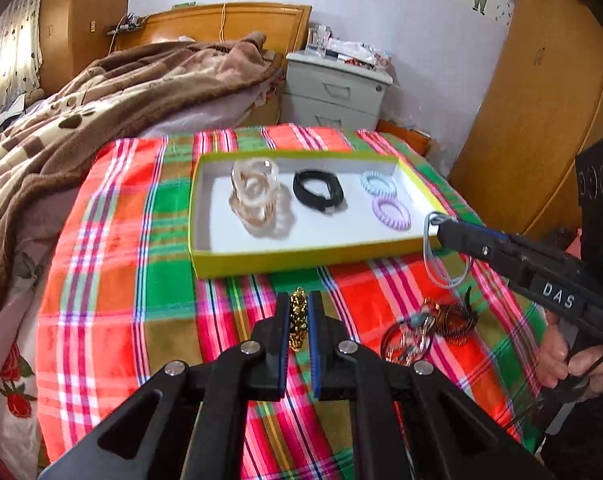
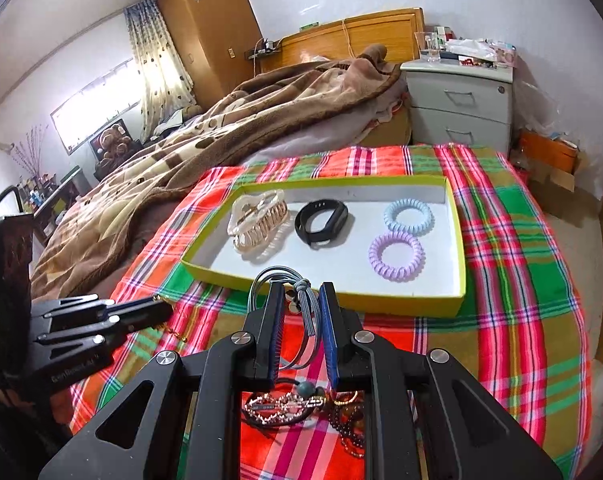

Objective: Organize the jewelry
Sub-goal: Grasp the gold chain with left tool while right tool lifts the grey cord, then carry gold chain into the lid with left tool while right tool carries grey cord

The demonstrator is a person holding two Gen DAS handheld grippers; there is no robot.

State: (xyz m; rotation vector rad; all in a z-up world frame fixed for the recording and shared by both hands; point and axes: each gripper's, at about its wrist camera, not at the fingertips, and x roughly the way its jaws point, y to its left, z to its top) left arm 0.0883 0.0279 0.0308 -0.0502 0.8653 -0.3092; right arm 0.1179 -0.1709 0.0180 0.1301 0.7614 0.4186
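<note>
Holding one piece each, both tools hover over a bed spread with a red, green and pink plaid cloth (image 1: pixel 113 280). The left hand-held gripper (image 1: pixel 299 312) is clamped shut on a gold chain (image 1: pixel 298 320), which dangles between its blue pads just short of the near wall of a shallow yellow-green box (image 1: pixel 261 258). The right hand-held gripper (image 2: pixel 301 300) pinches a bundle of grey elastic hair ties (image 2: pixel 301 296), whose loops hang loose below the pads, close to the box's near right corner. Inside the box, on its white floor, lie a clear and tan hair claw (image 2: pixel 257 220) at the left, a black wristband (image 2: pixel 321 222) in the middle, and a pale blue coil tie (image 2: pixel 408 216) with a lilac coil tie (image 2: pixel 395 255) at the right. To do this step well, each load probably needs to clear the box wall before release, and the bare strip along the near side looks like the best landing place. The dangling chain and loops could catch on the rim, and the two tools sit near enough to crowd each other. Unsorted pieces remain on the cloth near the person: a jewelled hair clip (image 2: pixel 285 402), dark beads (image 2: pixel 349 420) and an amber-coloured piece (image 1: pixel 457 320). Beyond lie a brown blanket (image 1: pixel 101 92) and a grey nightstand (image 1: pixel 337 88).
</note>
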